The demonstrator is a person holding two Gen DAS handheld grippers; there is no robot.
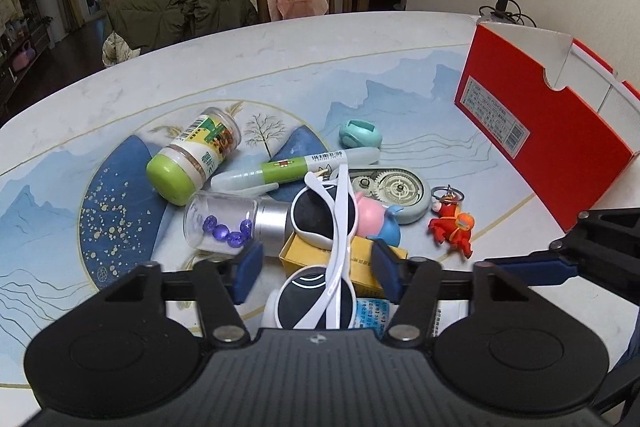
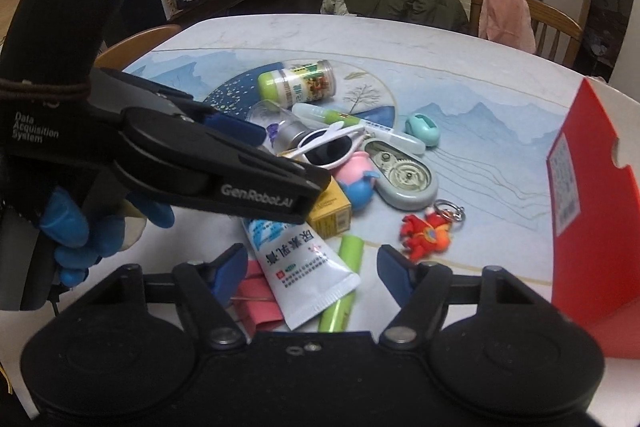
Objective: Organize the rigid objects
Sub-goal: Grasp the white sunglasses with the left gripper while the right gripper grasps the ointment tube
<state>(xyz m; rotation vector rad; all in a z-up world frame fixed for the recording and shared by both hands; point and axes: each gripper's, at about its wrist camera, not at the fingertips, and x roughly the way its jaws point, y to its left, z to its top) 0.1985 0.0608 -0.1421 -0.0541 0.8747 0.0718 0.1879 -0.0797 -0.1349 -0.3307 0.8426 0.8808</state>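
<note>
A pile of small objects lies on the table [image 1: 280,59]. White sunglasses [image 1: 334,227] rest on a yellow box [image 1: 360,263] and a pink pig toy [image 1: 370,213]. My left gripper [image 1: 316,271] is open, its pads on either side of the sunglasses. My right gripper [image 2: 312,273] is open above a white tube [image 2: 298,251], a green marker [image 2: 344,283] and pink clips [image 2: 256,295]. The left gripper's body [image 2: 192,163] hangs over the pile in the right wrist view. The sunglasses also show in the right wrist view [image 2: 328,147].
An open red box [image 1: 552,131] stands at the right. Around the pile: a green-capped jar [image 1: 192,157], a glass vial of blue beads [image 1: 224,221], a glue pen [image 1: 296,165], a grey tape dispenser [image 1: 396,193], a teal sharpener [image 1: 360,135], a red keychain figure [image 1: 452,223].
</note>
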